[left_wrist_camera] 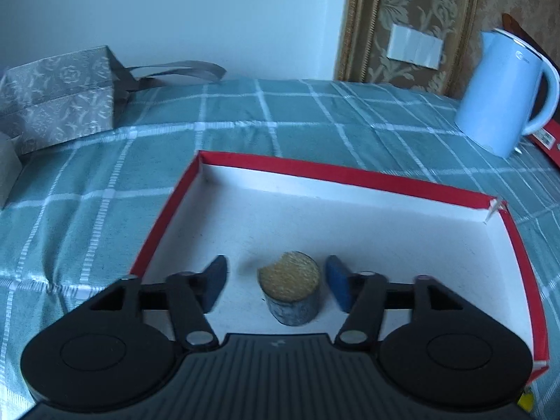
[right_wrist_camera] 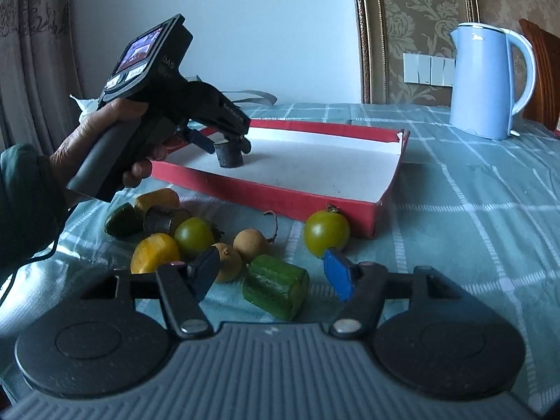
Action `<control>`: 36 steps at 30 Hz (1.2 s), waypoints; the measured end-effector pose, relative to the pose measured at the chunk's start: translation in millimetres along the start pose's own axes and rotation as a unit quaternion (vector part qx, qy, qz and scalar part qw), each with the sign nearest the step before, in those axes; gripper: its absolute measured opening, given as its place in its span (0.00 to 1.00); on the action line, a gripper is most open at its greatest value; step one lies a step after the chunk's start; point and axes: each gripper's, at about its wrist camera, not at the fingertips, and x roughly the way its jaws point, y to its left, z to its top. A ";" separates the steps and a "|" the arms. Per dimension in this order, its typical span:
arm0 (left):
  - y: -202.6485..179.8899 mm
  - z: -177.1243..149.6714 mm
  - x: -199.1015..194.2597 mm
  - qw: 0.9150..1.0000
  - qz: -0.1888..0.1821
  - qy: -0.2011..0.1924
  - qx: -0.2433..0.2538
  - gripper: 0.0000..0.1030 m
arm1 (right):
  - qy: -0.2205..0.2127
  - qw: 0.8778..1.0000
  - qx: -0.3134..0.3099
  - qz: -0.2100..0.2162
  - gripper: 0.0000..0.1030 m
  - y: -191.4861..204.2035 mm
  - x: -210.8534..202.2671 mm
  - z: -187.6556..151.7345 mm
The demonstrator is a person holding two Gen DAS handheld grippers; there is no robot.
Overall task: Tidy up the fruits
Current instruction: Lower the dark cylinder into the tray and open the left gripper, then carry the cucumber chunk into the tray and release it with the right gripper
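Left wrist view: left tongs apart, straddling dark cut cylinder piece upright in red-rimmed white cardboard tray. Right tongs apart over green cucumber chunk, untouched.

A lived-in room of a home — a dining or sitting room. The table wears a teal checked cloth, and a pale blue kettle stands on it before damask wallpaper in a gilt frame, with a bank of wall switches beside it. A patterned curtain hangs on the left, a wooden chair stands at the far right, and a silver gift bag lies on the cloth — household things throughout.
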 end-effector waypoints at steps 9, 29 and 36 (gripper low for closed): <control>16.2 -9.4 -18.8 0.999 -0.002 -0.029 -0.024 0.74 | 0.028 0.999 -0.001 -0.032 0.51 -2.3 5.4 -1.5; 104.9 -128.6 -118.1 0.983 -0.014 -0.101 -0.150 0.82 | 0.010 0.998 -0.005 -0.057 0.37 9.2 -3.6 2.6; 103.8 -140.9 -122.5 0.987 -0.026 -0.092 -0.132 0.83 | -0.045 0.992 -0.063 -0.103 0.36 16.5 -1.2 42.5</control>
